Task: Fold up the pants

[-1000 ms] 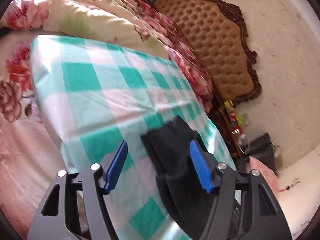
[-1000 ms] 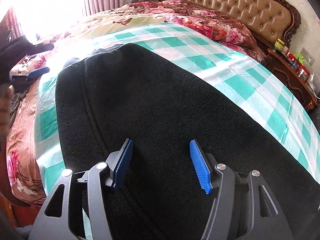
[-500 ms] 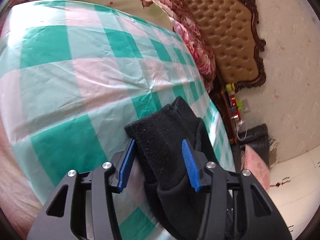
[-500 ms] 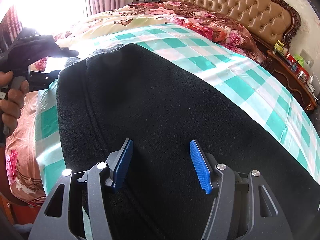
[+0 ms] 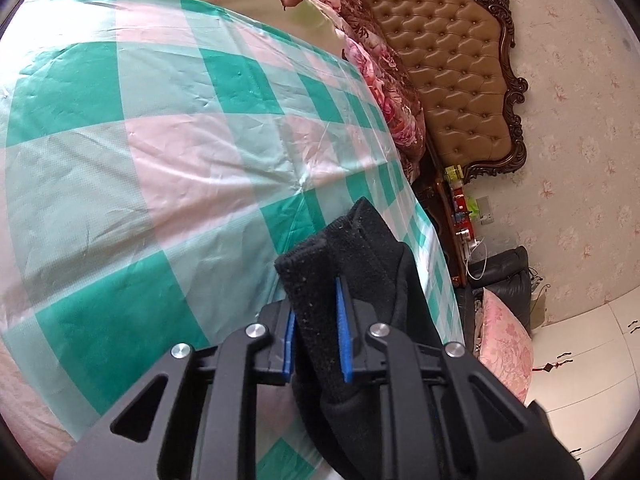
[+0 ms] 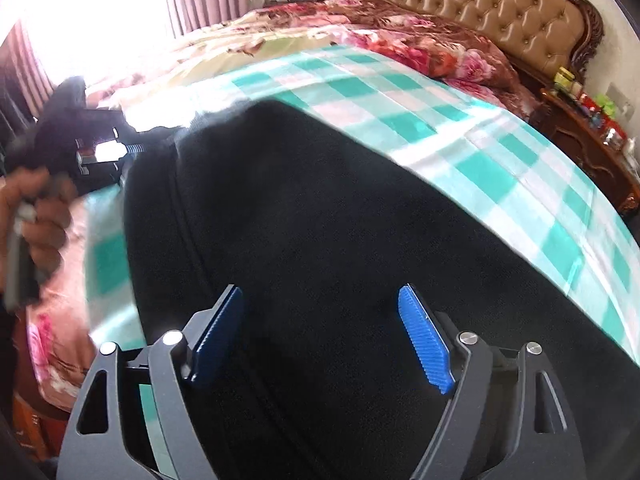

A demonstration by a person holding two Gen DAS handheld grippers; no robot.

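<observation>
Both grippers just shifted: the left gripper [image 5: 314, 334] is closing, pinching the black pants [image 6: 340, 240] at their ten-o'clock end on the checked sheet [image 5: 160, 152], while the right gripper [image 6: 320, 336] is opening empty above them, so folding can likely begin.

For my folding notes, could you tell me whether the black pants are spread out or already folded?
Mostly spread: the black pants lie broad across the checked sheet, one bunched edge rising between the closing left gripper pads.

Both wrist views look down close over the checkered sheet [image 5: 168, 152], sharing the headboard [image 6: 472, 4].
</observation>
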